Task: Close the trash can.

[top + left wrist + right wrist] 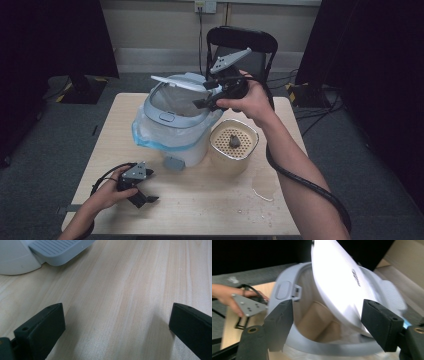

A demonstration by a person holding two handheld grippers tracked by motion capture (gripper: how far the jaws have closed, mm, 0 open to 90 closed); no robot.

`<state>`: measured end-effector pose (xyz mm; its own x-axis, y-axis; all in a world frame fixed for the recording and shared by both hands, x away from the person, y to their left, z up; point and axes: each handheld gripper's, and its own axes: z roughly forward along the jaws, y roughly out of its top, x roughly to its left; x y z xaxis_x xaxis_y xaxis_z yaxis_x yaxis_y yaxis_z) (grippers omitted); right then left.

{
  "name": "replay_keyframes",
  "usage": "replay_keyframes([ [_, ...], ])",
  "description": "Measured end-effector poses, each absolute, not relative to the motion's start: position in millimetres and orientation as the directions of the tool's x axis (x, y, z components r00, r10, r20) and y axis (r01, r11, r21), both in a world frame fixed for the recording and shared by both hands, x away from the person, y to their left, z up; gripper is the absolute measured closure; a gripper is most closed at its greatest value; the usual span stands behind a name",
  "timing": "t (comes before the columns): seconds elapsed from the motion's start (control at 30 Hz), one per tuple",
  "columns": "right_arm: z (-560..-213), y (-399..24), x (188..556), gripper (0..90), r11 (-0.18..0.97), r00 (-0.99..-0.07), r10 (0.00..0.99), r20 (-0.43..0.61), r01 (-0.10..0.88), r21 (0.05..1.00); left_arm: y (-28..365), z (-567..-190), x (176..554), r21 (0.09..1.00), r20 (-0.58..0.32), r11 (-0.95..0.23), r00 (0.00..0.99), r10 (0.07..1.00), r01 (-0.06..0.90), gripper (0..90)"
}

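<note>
Pedal bin (172, 127) stands at table (210, 200) centre, lined with a clear bag whose blue hem is folded over the outside wall; that fold keeps the liner from slipping in.

Right gripper (202, 96) held above the bin's rim at about 2 o'clock of its mouth, jaws apart; in the right gripper view the white lid (337, 277) stands tilted up between the jaws, blurred; whether a pad touches it I cannot tell. Judged: the lid is being worked open or shut from the hinge side, hence the raised hand.

Left gripper (141, 198) parked low at 7 o'clock of the bin, jaws wide apart over bare wood, holding nothing; probably resting clear of the work; the grey pedal (58, 250) lies at 11 o'clock ahead of it.

Perforated beige container (234, 145) sits just beside the bin at 3 o'clock; a wet patch (262, 187) lies at its 5 o'clock.
</note>
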<state>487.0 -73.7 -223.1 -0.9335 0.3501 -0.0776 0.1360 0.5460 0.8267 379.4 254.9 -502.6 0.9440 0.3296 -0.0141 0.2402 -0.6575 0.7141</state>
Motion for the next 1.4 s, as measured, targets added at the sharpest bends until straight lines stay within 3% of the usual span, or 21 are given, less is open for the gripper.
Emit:
replay_keyframes([
  [0.67, -239, -62, 472, 26.9, 0.574, -0.967, 0.252, 0.027, 0.171, 0.801, 255, -503, 379, 0.719, -0.015, -0.651, 0.942, 0.336, 0.244, 0.0],
  [0.87, -245, -59, 474, 45.7, 0.57, -0.968, 0.244, 0.061, 0.194, 0.798, 255, -503, 378, 0.719, -0.014, -0.65, 0.941, 0.339, 0.245, 0.0],
  [1.03, -246, -56, 477, 63.6, 0.585, -0.954, 0.297, 0.042, 0.217, 0.781, 255, -503, 378, 0.719, -0.014, -0.65, 0.941, 0.339, 0.245, 0.0],
  [1.4, -248, -54, 483, 79.5, 0.595, -0.944, 0.33, 0.004, 0.212, 0.775, 255, -503, 378, 0.719, -0.014, -0.65, 0.94, 0.34, 0.245, 0.0],
])
